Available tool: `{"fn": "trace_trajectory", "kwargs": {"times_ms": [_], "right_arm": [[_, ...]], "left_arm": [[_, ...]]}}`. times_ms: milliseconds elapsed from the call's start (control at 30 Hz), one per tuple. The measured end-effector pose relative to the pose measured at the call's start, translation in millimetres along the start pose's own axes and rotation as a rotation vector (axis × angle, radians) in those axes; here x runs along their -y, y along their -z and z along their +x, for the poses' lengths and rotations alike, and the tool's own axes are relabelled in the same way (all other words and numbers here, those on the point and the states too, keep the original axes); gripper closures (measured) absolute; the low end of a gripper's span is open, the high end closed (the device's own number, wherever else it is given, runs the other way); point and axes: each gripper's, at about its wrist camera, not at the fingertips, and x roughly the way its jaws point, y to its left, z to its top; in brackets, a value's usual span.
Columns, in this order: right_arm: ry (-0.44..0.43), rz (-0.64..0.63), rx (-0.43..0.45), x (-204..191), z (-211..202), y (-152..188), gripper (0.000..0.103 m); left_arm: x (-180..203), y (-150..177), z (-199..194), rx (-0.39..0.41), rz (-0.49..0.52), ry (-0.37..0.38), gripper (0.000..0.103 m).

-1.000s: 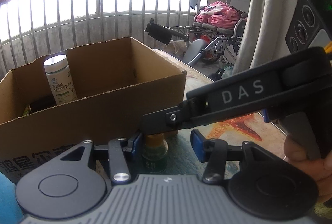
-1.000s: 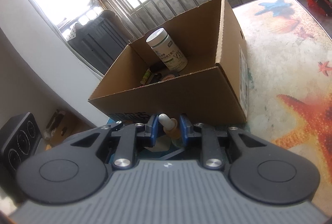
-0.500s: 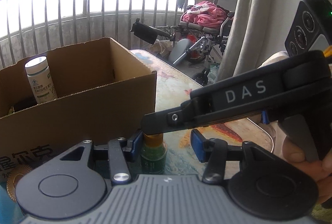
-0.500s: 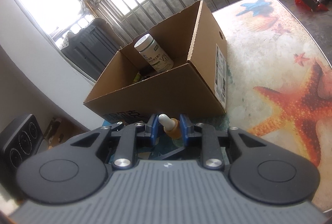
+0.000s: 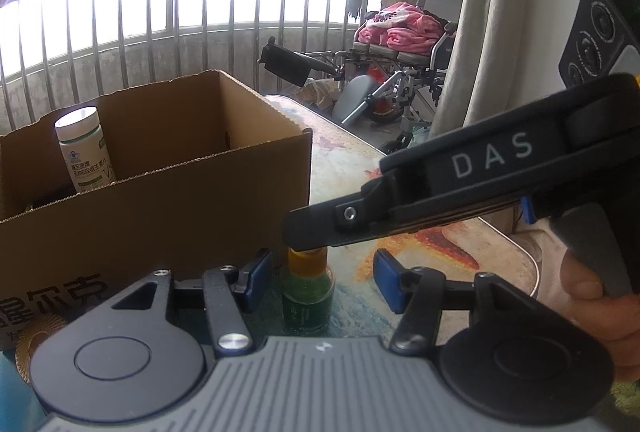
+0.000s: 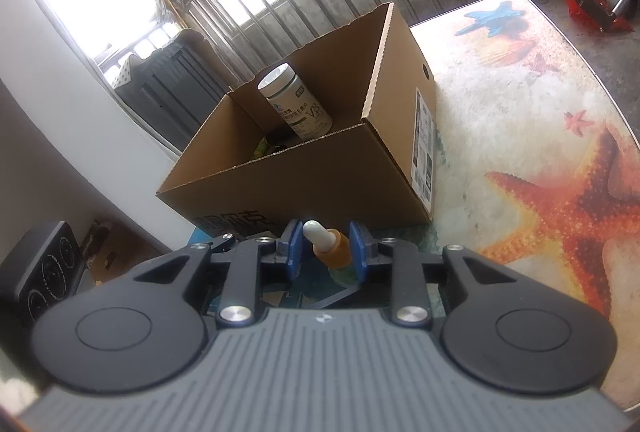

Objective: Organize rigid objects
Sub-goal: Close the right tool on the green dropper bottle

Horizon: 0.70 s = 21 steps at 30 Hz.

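The table (image 6: pixel 520 80) carries one box (image 5: pixel 160 216), open-topped so things can drop in, and I count one white bottle (image 5: pixel 85 148) upright against its far wall, with some small dark things beside it that I cannot make out. In front of the box stands one dropper bottle (image 5: pixel 307 296), green with an orange neck, upright on the table. My left gripper (image 5: pixel 316 278) is opening, wide of the bottle's body on both sides. My right gripper (image 6: pixel 325 248) straddles the dropper top; its jaws are narrow and easing apart, a gap showing on the left side, perhaps to reseat the bottle before lifting it boxward
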Motion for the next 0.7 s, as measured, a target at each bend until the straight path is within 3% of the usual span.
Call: {"fn": "trace_trajectory", "kwargs": {"times_ms": [367,700], "right_arm": [[0.028,-0.060,-0.009,-6,0,-1,0.062],[0.061,-0.130,-0.047,-9,17,-5,0.062]], "left_arm": [[0,8,9,-0.015,0.012,-0.006,0.046],[-4,15,24,-0.040,0.017,-0.029,0.050]]}}
